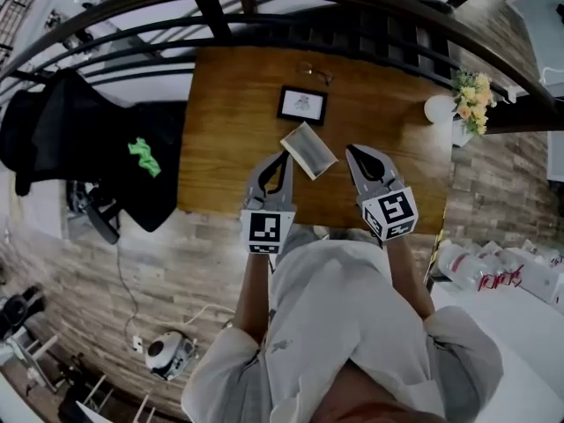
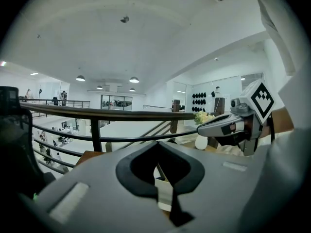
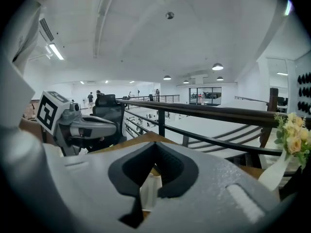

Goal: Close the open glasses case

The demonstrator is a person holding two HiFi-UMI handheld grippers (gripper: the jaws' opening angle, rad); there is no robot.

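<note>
On the wooden table [image 1: 220,113], the open glasses case [image 1: 308,151] lies just ahead of the person, between the two grippers and slightly beyond their tips. Its long axis runs on a diagonal, from far-left to near-right. A pale strip shows along one long edge, but I cannot tell which half is the lid.

Left gripper [image 1: 284,159] has its jaws together with nothing between them. Its tip sits just beside the case's near-left long edge. Right gripper [image 1: 351,150] is likewise closed and empty, with its tip near the case's right corner but apart from it. Each gripper's own view shows the pale case through the gap behind its joined tips, which puts the case straight ahead and below.

Judging from this, closing has not begun. The left gripper looks the nearer and faces a long side, so a push across the short axis could fold the case. The right gripper could brace the opposite corner against sliding.

Beyond the case sit a small picture frame [image 1: 302,104] and, at the table's right edge, a flower vase [image 1: 464,117].
</note>
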